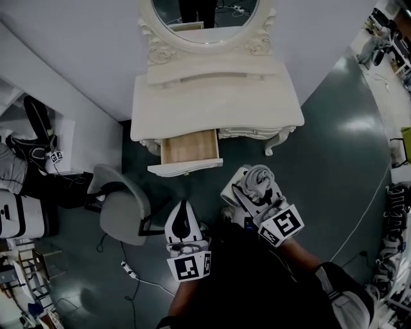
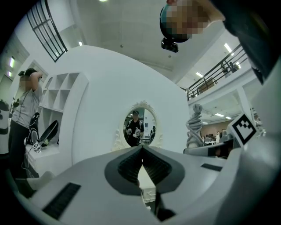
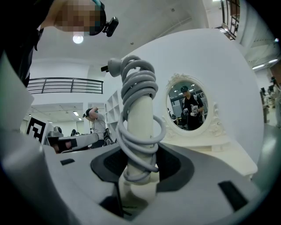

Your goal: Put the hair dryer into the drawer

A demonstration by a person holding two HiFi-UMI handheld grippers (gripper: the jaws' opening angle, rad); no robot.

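Observation:
A white hair dryer with its grey cord wound round the handle stands upright between the jaws of my right gripper, which is shut on it. In the right gripper view the handle fills the gap of that gripper. My left gripper hangs beside it, shut and holding nothing; its tips meet in the left gripper view. Ahead stands a white dressing table whose wooden drawer is pulled out and looks bare inside. Both grippers are short of the drawer front.
A grey chair stands left of the drawer. A power strip with cable lies on the dark floor. An oval mirror tops the table. A person stands by white shelves at the left.

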